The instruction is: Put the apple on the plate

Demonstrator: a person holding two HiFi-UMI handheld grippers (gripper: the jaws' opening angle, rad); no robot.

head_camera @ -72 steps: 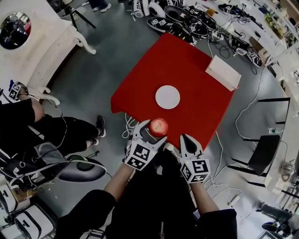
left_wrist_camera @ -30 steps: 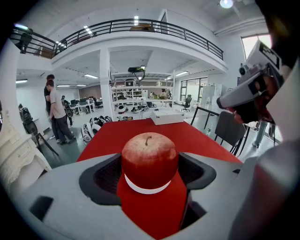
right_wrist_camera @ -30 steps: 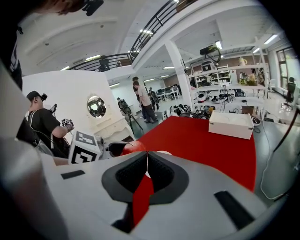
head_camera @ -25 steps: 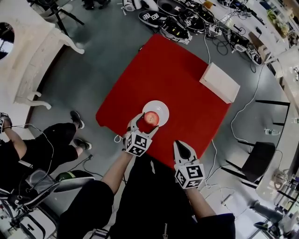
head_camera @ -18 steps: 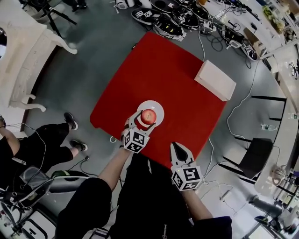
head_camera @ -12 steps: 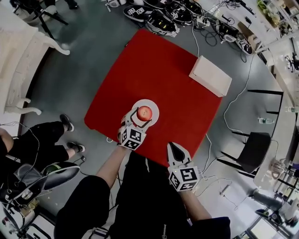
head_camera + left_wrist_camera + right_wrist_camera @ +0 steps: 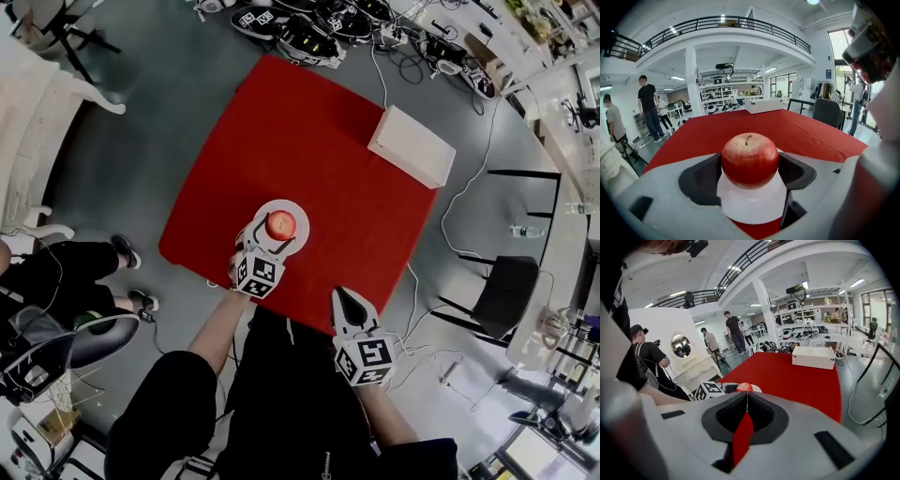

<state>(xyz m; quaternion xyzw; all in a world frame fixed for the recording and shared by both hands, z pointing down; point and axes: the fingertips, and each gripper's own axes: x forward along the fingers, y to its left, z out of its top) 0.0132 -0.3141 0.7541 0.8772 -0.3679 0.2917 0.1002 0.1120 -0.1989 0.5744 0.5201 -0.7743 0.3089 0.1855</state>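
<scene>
The red apple (image 7: 279, 224) sits between the jaws of my left gripper (image 7: 275, 232), which is shut on it directly over the white plate (image 7: 298, 212) near the front of the red table (image 7: 319, 141). In the left gripper view both dark pads press the apple (image 7: 750, 159), and the plate (image 7: 752, 206) shows just beneath it; whether the apple touches the plate I cannot tell. My right gripper (image 7: 340, 295) hangs shut and empty off the table's front edge, to the right of the plate. From the right gripper view the apple (image 7: 744, 386) appears past the joined tips (image 7: 747, 397).
A white box (image 7: 410, 145) lies at the table's far right corner. Cables and gear (image 7: 309, 28) litter the floor beyond the table. A black chair (image 7: 502, 291) stands to the right. A person's legs (image 7: 56, 272) are at the left; people (image 7: 647, 108) stand further off.
My left gripper carried the apple from the table's near edge forward to above the plate. The right gripper stayed shut near the front edge.
</scene>
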